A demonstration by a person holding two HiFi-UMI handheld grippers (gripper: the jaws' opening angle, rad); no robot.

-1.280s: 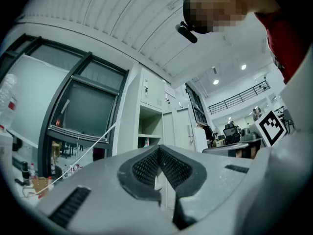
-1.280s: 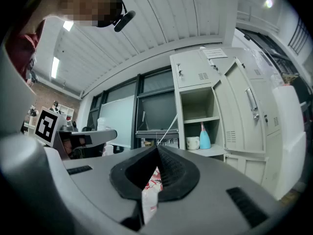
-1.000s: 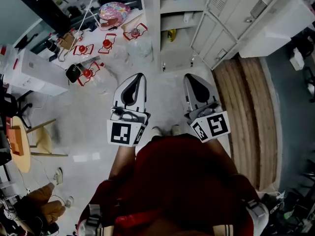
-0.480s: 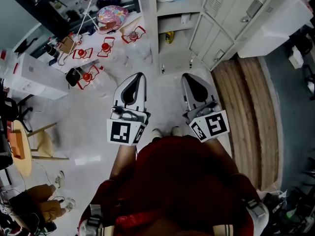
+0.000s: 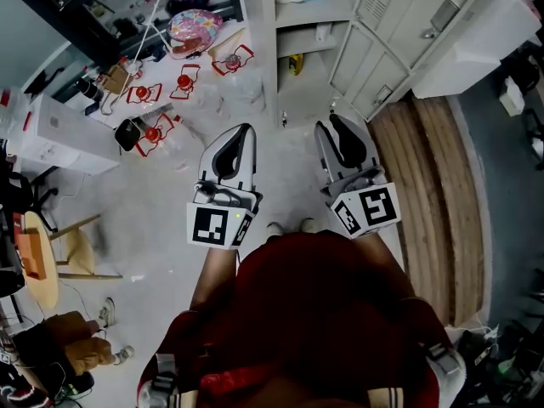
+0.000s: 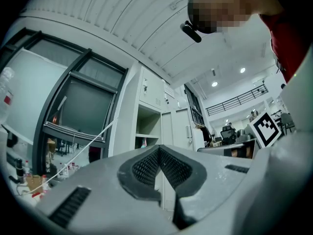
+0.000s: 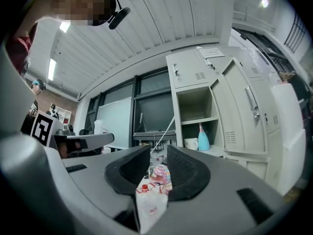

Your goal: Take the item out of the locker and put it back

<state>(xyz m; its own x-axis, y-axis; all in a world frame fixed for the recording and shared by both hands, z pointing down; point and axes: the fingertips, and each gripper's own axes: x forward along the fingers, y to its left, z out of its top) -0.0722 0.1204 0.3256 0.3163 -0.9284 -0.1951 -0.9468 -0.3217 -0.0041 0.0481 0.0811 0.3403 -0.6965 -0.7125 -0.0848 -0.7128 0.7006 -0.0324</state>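
Left tongs (image 6: 159,150) together, empty. Right tongs (image 7: 158,152) apart, jaws just been opening, nothing between them; only a floor bottle (image 7: 145,202) shows through the gap. Both well short of the locker (image 7: 175,121), door (image 7: 244,116) open. Mug (image 7: 191,143) and blue bottle (image 7: 203,139) stand on its shelf (image 7: 217,152). Fits item waiting to come out, or already back; can't tell which.

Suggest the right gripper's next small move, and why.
Probably advance the right gripper toward the blue bottle in the open locker: its jaws have just been opening with nothing held between them, and the bottle stands well beyond them, beside a mug.
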